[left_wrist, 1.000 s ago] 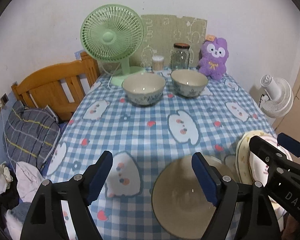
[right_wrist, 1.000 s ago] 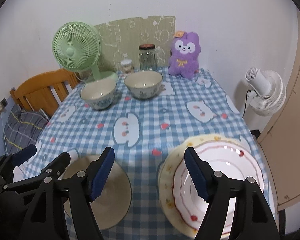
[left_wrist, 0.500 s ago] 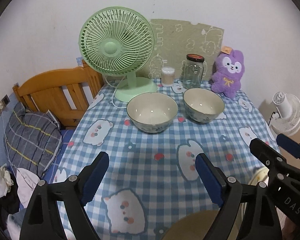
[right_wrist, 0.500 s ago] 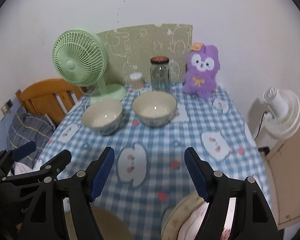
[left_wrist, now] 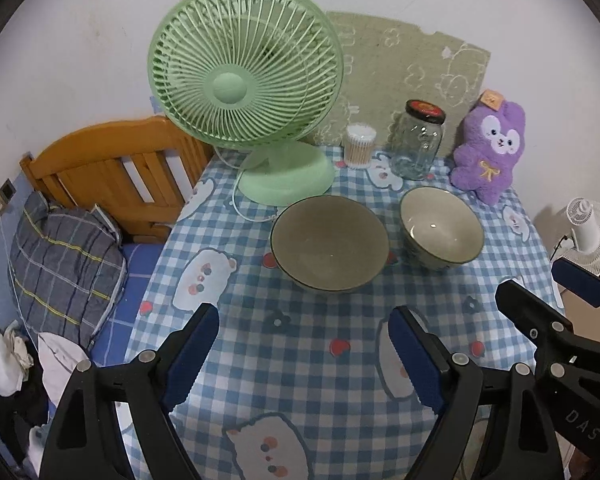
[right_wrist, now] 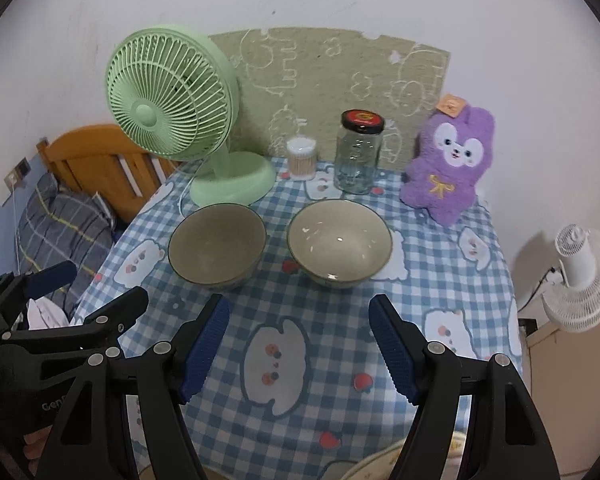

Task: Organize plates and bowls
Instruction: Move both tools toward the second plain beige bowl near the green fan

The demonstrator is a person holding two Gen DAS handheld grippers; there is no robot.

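Left gripper (left_wrist: 304,354): jaws wide apart, nothing between them (they have just been opening slightly). Right gripper (right_wrist: 299,346): jaws wide apart, holding nothing. Both hang above the checked tablecloth (right_wrist: 332,360). Two bowls stand side by side, apart, at the far end: left bowl (left_wrist: 329,249) before the green fan (left_wrist: 246,80), right bowl (right_wrist: 339,243) before the jar (right_wrist: 358,152). A plate rim (right_wrist: 376,462) shows at the near edge.

two empty cream bowls w/ dark rims sit upright side by side, just apart, on the far half of the table: left bowl (right_wrist: 217,246) nr the fan base, right bowl (right_wrist: 339,242) before the jar.
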